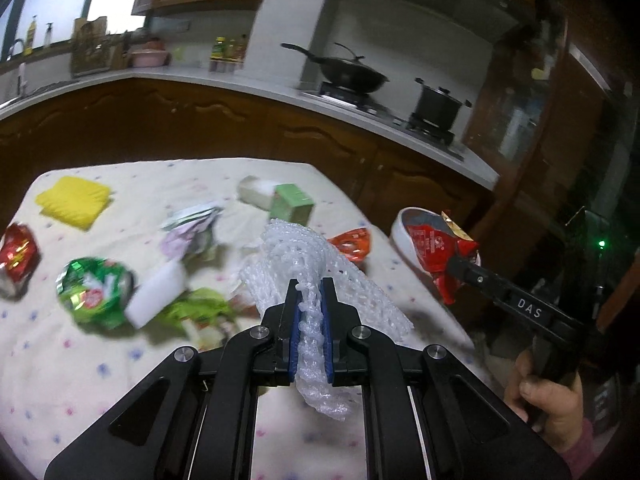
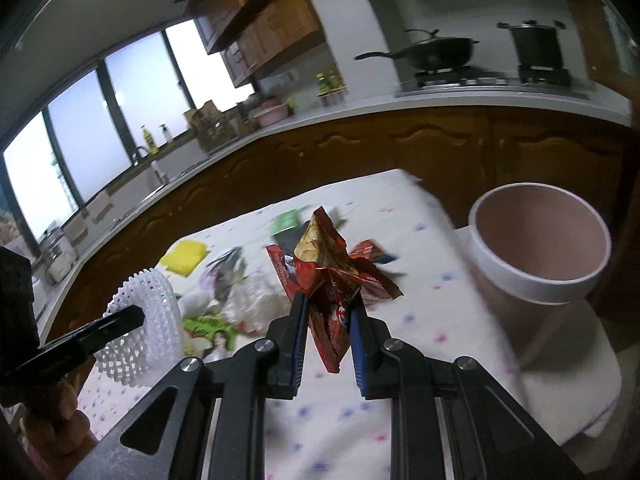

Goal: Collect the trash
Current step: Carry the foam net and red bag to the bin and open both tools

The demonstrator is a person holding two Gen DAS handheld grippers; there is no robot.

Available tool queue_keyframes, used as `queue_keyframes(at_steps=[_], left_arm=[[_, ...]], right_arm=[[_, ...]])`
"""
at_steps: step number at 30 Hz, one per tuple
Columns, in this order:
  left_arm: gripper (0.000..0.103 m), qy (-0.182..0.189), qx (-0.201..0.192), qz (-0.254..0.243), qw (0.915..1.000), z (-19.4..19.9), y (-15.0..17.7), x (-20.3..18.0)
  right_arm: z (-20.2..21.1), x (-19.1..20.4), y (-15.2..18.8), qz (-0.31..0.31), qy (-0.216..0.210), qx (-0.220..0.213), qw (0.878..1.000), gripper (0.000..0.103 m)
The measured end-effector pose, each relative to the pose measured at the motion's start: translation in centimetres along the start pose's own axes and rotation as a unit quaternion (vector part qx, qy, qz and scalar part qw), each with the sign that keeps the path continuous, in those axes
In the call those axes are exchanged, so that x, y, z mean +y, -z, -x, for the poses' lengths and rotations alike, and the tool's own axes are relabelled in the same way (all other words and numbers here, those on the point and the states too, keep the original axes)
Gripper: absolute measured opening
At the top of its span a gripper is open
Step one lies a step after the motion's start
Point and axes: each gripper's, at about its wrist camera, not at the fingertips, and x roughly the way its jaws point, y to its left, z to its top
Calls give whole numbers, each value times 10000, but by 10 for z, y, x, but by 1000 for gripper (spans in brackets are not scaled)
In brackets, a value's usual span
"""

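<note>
My left gripper (image 1: 310, 292) is shut on a white foam fruit net (image 1: 296, 256), lifted above the table; the same net (image 2: 140, 320) and left gripper (image 2: 138, 316) show at the left of the right wrist view. My right gripper (image 2: 328, 300) is shut on a crumpled red snack wrapper (image 2: 332, 276); in the left wrist view that wrapper (image 1: 436, 248) hangs from the right gripper (image 1: 450, 262) in front of the bin. A round white trash bin (image 2: 536, 280) with a pinkish inside stands at the table's right edge, to the right of the red wrapper.
On the spotted tablecloth (image 1: 100, 380) lie a green wrapper (image 1: 96, 292), a red wrapper (image 1: 18, 256), a yellow cloth (image 1: 74, 200), a green box (image 1: 292, 204), an orange-red packet (image 1: 352, 242) and crumpled paper. Behind runs a kitchen counter with a wok (image 1: 348, 72) and pot (image 1: 438, 104).
</note>
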Motion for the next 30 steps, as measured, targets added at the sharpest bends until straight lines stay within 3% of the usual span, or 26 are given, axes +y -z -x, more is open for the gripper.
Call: queue_keyframes(at_steps=[15, 30], left_arm=[[8, 531, 102, -589, 9968, -58, -31, -81], [8, 934, 350, -894, 9910, -131, -64, -144]], right_arm=[[33, -84, -23, -472, 755, -337, 9955, 20], [33, -142, -41, -692, 1152, -378, 9902, 20]])
